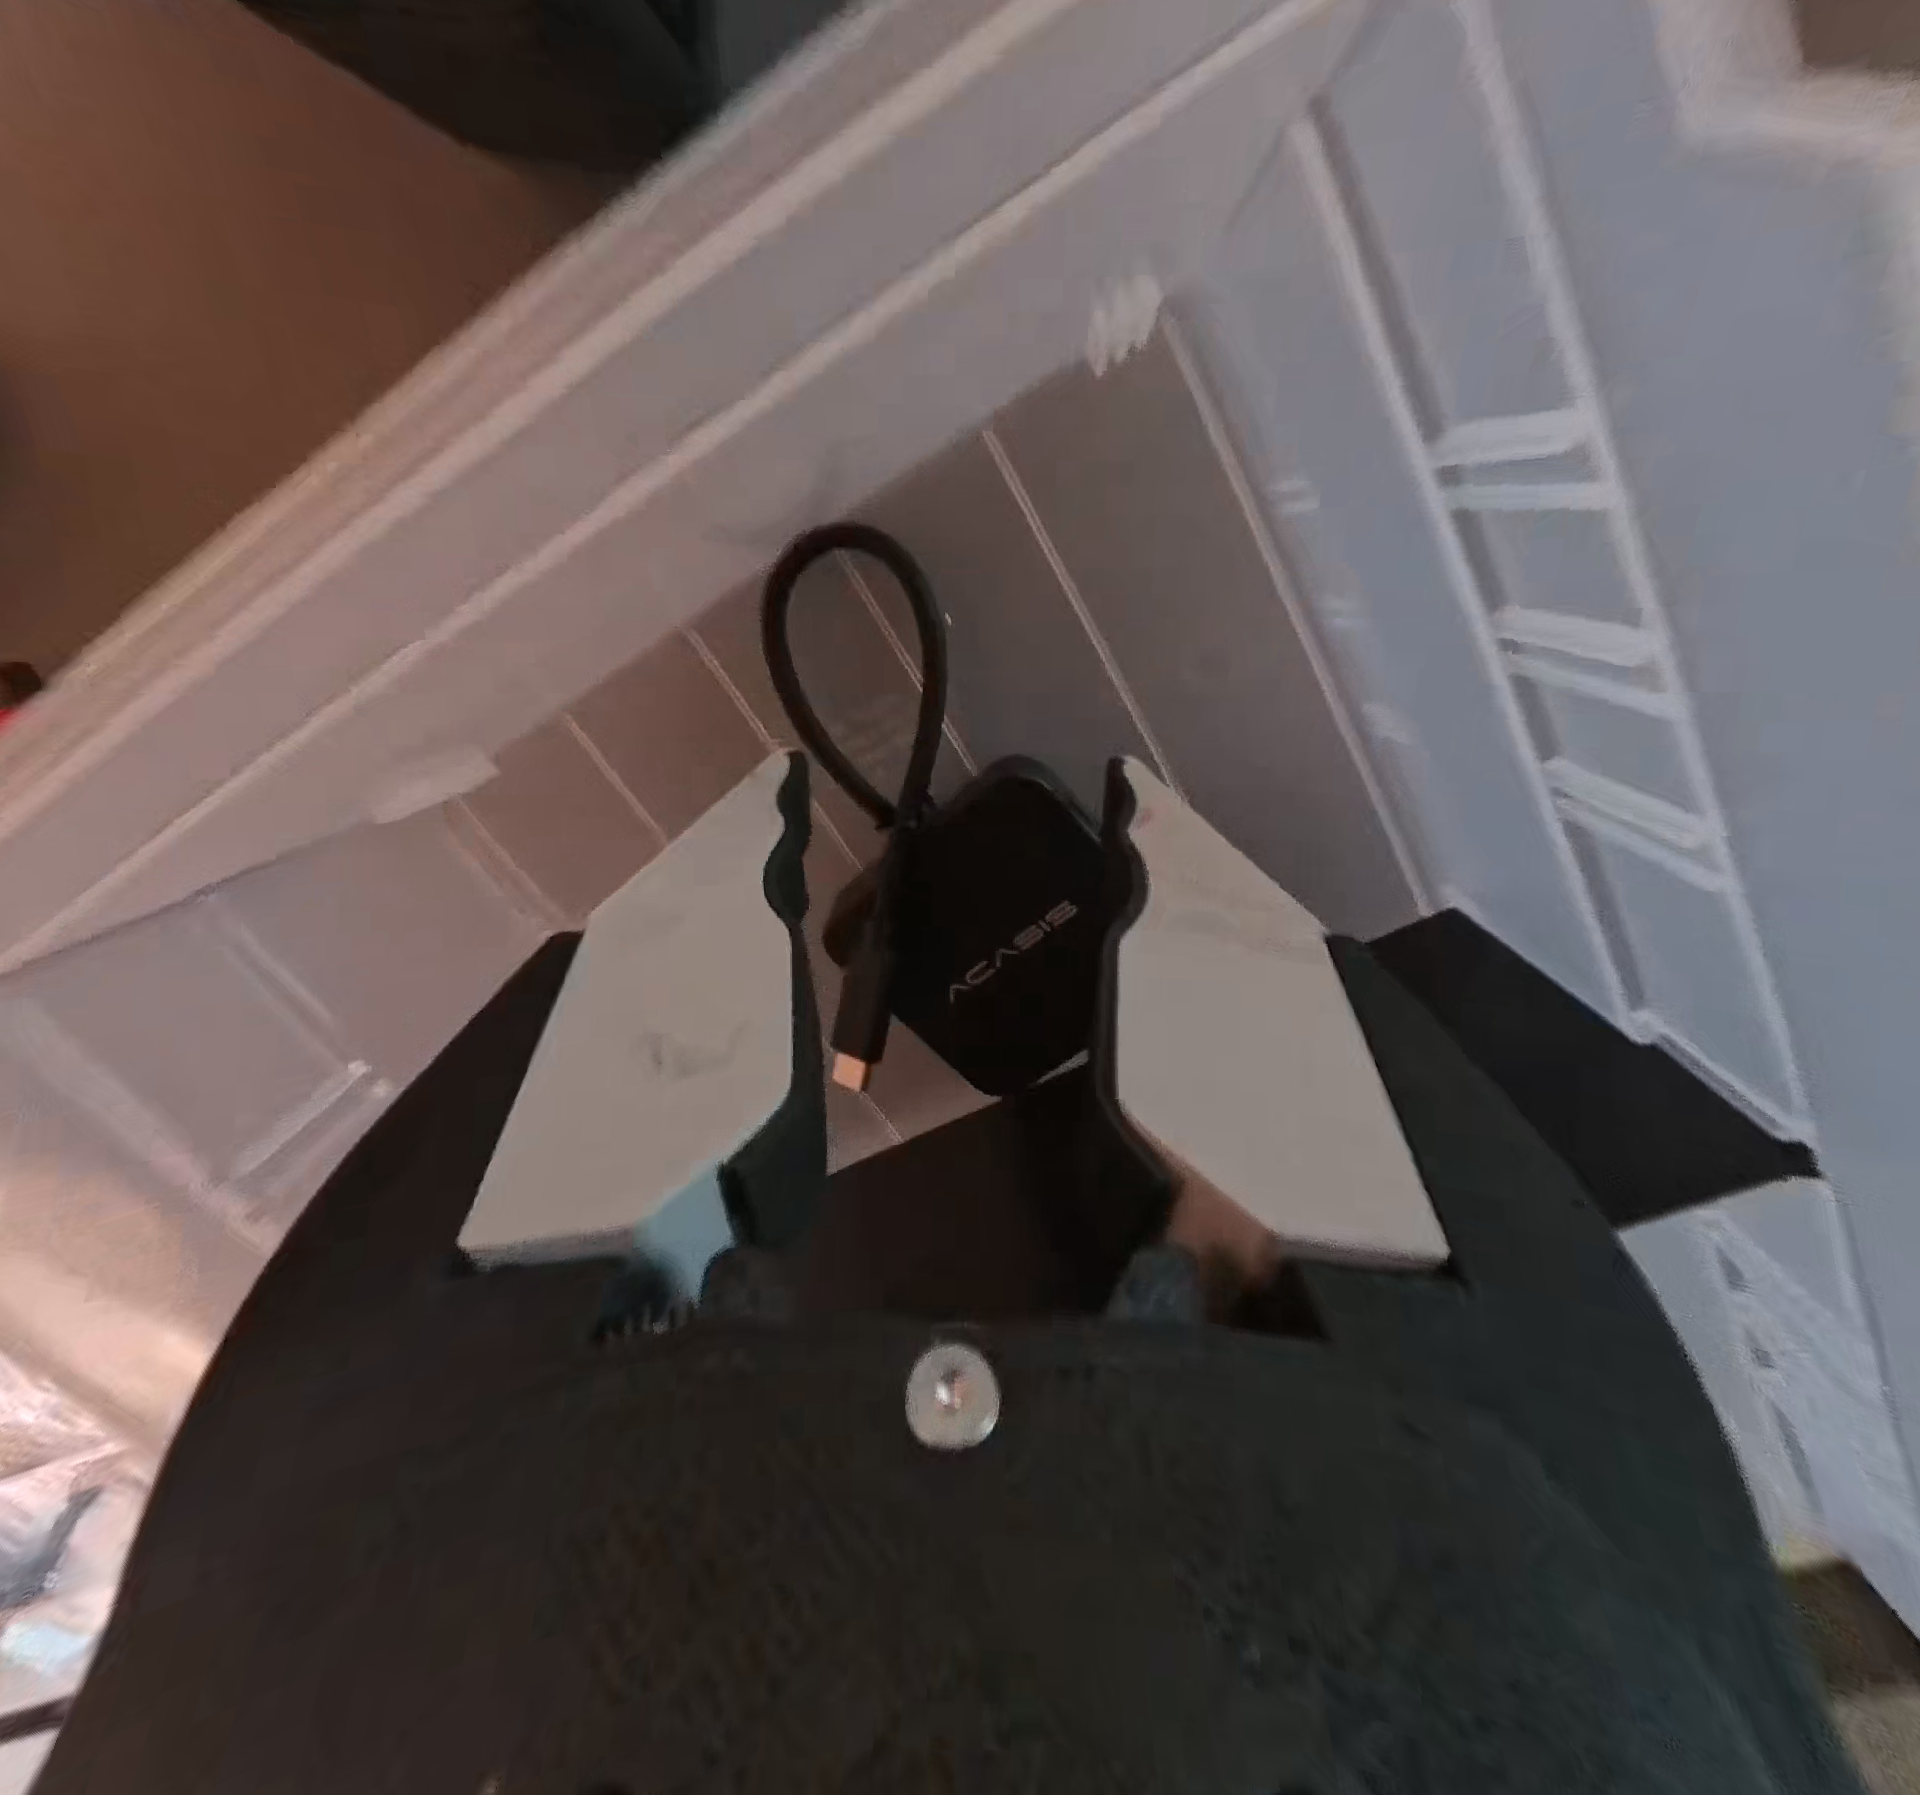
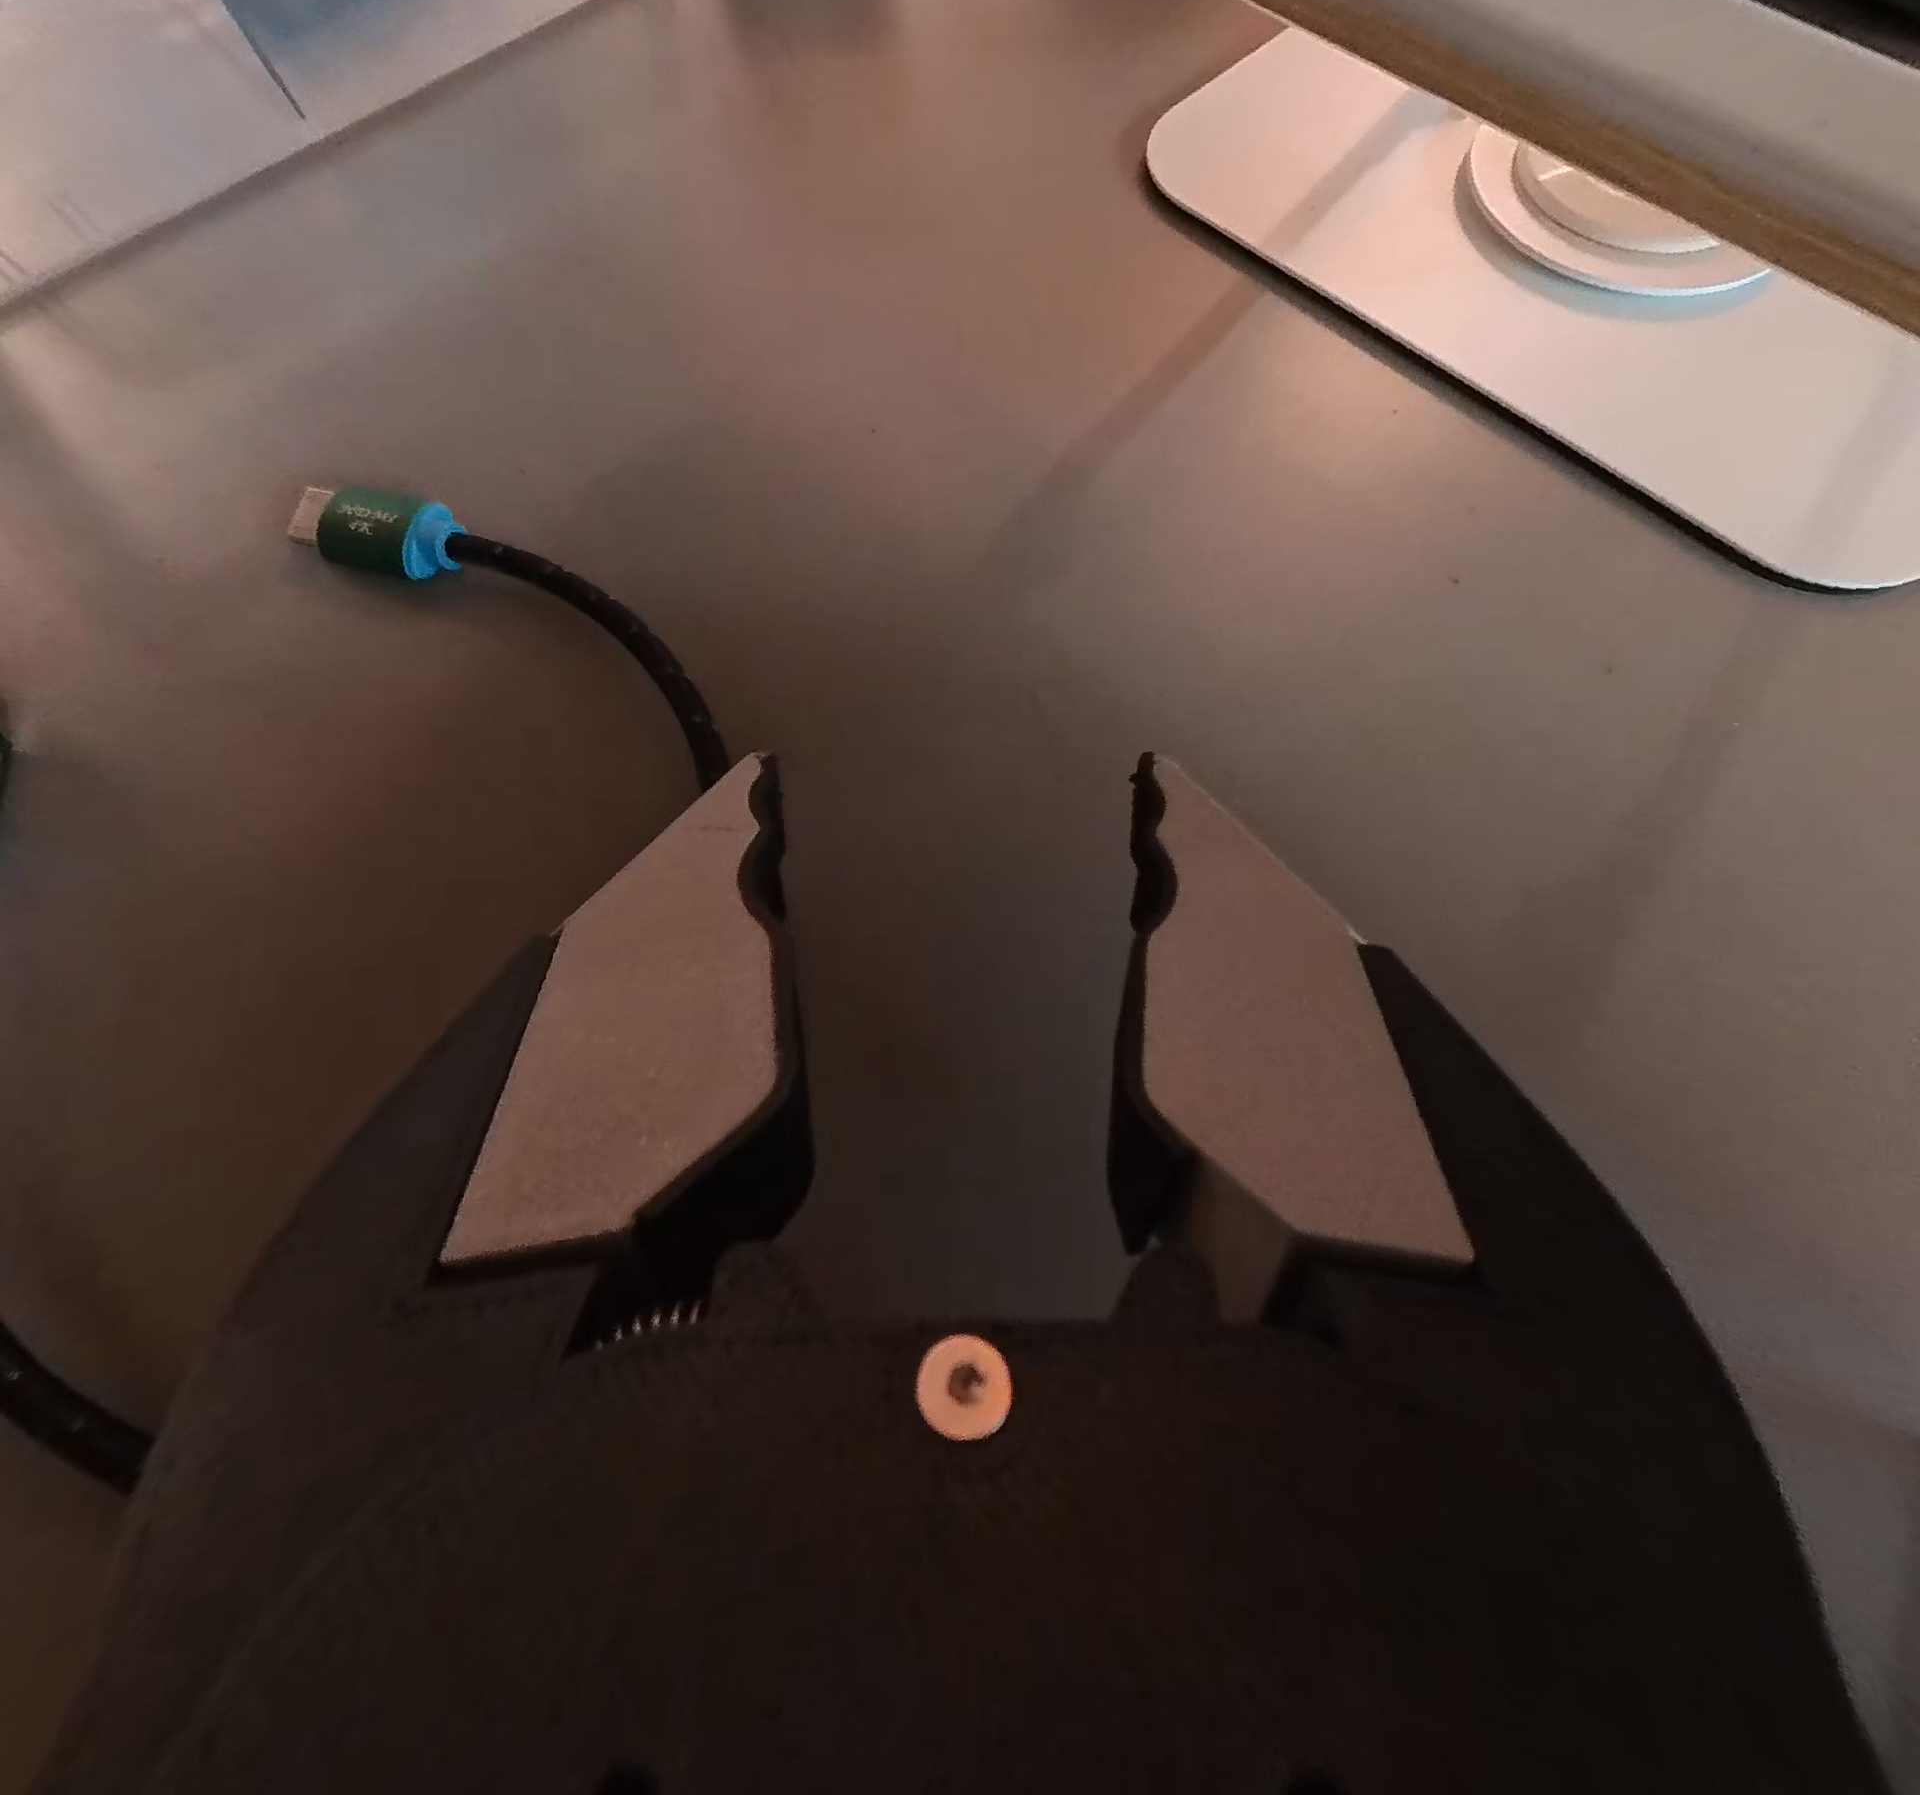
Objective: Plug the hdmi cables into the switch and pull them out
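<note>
The left gripper [image 1: 956,810] is seen lifted off the desk and tilted, with blurred white shelving [image 1: 1558,602] behind it from 10 to 3 o'clock. A small black switch [image 1: 997,935] is held between its jaws; the right finger [image 1: 1127,862] is pressed against one side of the box, while contact at the left finger [image 1: 790,872] is masked by the switch's own short cable [image 1: 821,644], which is looped toward 12 o'clock and ends in a plug [image 1: 854,1070] hanging at 6 o'clock of the box. The right gripper [image 2: 956,810] is shown spread open over the grey desk [image 2: 935,395], nothing lying between its fingers. A braided black cable [image 2: 623,644] is laid on the desk at 10 o'clock of that gripper, passing just beside and behind the left fingertip; its green and blue plug [image 2: 384,530] is unplugged. A white monitor stand [image 2: 1558,343] is placed at 1 o'clock, and a clear box [image 2: 260,31] at 11 o'clock.
</note>
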Demonstrator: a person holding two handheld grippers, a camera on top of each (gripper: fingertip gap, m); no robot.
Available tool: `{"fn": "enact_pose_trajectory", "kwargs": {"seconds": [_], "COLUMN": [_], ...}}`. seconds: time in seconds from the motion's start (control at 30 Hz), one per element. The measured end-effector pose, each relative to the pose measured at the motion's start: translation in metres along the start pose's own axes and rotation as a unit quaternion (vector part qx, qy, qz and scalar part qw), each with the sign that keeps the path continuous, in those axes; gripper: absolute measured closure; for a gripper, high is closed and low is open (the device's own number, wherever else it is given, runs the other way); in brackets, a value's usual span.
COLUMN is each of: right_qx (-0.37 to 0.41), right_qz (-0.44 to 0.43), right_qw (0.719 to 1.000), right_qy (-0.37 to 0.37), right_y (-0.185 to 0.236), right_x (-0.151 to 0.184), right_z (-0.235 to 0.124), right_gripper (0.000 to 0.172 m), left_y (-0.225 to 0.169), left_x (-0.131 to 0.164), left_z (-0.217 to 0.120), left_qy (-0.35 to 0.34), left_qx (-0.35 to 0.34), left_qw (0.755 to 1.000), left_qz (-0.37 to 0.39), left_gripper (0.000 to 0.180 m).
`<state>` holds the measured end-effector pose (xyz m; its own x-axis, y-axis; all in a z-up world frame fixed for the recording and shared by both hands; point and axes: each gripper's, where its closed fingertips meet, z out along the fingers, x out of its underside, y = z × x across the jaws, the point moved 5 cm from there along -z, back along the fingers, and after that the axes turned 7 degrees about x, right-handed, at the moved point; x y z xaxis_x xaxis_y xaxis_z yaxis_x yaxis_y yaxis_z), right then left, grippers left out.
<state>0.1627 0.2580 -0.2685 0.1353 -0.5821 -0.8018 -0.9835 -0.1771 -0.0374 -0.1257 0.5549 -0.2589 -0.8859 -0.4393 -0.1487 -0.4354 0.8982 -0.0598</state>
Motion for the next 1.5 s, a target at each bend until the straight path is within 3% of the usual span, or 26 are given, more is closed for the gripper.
{"fn": "enact_pose_trajectory", "kwargs": {"seconds": [0.2,0.23,0.27,0.43,0.47,0.67,0.83,0.97,1.17,1.5], "right_qx": [-0.003,-0.004,-0.003,-0.001,-0.001,-0.006,-0.005,-0.002,-0.003,-0.027], "right_qz": [-0.007,-0.008,-0.01,-0.013,-0.012,0.003,0.017,0.023,0.009,-0.005], "right_qw": [1.0,1.0,1.0,1.0,1.0,0.999,0.999,0.999,1.0,0.999], "right_qy": [-0.003,-0.004,-0.005,-0.012,-0.014,-0.034,-0.038,-0.041,-0.029,-0.022], "right_y": [0.003,0.004,0.005,0.007,0.007,0.005,0.004,0.004,0.008,0.017], "right_x": [0.0,-0.001,-0.001,-0.001,-0.002,-0.004,-0.001,0.001,0.002,-0.001], "right_z": [-0.001,-0.001,-0.001,-0.003,-0.003,-0.008,-0.013,-0.017,-0.015,-0.007], "right_gripper": [0.108,0.108,0.108,0.109,0.109,0.111,0.111,0.111,0.112,0.11], "left_y": [0.007,0.009,0.01,0.002,0.0,-0.049,-0.095,-0.092,-0.045,0.031], "left_x": [0.002,0.003,0.004,0.01,0.012,0.008,0.006,0.007,0.015,-0.003], "left_z": [0.003,-0.002,-0.01,-0.074,-0.09,-0.199,-0.224,-0.208,-0.135,-0.036], "left_qy": [0.01,0.005,-0.006,-0.075,-0.09,-0.244,-0.268,-0.27,-0.195,-0.119], "left_qx": [-0.013,-0.032,-0.049,-0.107,-0.128,-0.208,-0.174,-0.166,-0.148,-0.106], "left_qw": [1.0,0.999,0.999,0.991,0.988,0.947,0.947,0.948,0.968,0.982], "left_qz": [-0.001,0.004,0.004,0.001,0.0,0.028,0.037,0.01,-0.054,-0.102], "left_gripper": [0.136,0.165,0.166,0.169,0.18,0.18,0.18,0.18,0.136,0.119]}}
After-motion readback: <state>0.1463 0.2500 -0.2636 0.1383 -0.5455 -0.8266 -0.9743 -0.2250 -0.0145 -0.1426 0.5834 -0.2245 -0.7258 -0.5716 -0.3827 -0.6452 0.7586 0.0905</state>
